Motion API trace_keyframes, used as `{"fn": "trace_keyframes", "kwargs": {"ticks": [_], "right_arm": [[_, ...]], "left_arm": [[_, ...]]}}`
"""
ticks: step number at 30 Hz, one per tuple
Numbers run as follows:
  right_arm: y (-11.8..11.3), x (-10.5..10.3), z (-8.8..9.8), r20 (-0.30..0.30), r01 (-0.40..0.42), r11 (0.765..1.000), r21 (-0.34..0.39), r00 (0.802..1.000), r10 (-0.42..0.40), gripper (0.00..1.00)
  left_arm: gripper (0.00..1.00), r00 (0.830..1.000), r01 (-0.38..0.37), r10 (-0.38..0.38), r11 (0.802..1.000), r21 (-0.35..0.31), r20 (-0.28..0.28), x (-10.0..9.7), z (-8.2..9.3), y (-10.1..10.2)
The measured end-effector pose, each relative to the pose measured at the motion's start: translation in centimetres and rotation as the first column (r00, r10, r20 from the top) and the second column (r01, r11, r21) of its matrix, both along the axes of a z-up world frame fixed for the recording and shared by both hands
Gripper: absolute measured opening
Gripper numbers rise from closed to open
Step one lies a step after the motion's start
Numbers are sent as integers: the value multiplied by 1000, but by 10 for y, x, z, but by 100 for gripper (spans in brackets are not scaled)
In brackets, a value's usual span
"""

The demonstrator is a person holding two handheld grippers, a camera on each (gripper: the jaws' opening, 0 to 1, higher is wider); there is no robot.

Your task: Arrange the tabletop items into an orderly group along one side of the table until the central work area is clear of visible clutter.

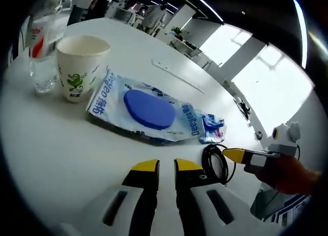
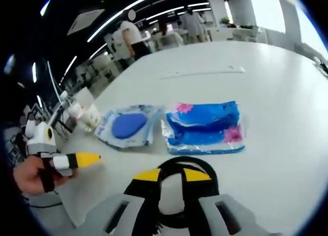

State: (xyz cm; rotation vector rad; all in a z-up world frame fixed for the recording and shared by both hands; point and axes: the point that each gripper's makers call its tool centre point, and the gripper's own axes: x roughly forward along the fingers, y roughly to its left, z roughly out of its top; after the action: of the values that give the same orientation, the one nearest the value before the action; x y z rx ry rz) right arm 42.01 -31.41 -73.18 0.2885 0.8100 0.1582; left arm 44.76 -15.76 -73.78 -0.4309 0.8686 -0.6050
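A coiled black cable (image 1: 215, 163) lies on the white table (image 1: 61, 143). My right gripper (image 2: 172, 175) hangs over this cable (image 2: 187, 163), jaws a little apart with white table showing between them. In the left gripper view its yellow tip (image 1: 233, 154) touches the coil's right edge. My left gripper (image 1: 166, 166) is low over bare table, jaws nearly together and holding nothing. A clear pack with a blue oval pad (image 1: 148, 109) (image 2: 128, 125) lies next to a blue packet (image 1: 212, 127) (image 2: 205, 125). A paper cup (image 1: 82, 61) stands at the left.
A clear glass (image 1: 43, 74) and a bottle with a red label (image 1: 43, 31) stand beside the cup. A thin white strip (image 1: 177, 74) (image 2: 202, 73) lies farther out on the table. People and desks stand in the background. A hand (image 2: 31, 174) holds the left gripper (image 2: 84, 158).
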Motion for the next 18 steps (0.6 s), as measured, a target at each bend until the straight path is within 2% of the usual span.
{"fn": "trace_keyframes", "kwargs": {"ticks": [11,18], "right_arm": [[-37,-30,-4,-6,57,998,-17,998,-57,10],[-47,-39,-8,-17,78,997,-10,997,-79,12]], "left_arm": [[9,997,78,-78,997,-17,-7,-19,0,-45],[9,993,116,-116,993,-23,-12,-28,0,-68]]}}
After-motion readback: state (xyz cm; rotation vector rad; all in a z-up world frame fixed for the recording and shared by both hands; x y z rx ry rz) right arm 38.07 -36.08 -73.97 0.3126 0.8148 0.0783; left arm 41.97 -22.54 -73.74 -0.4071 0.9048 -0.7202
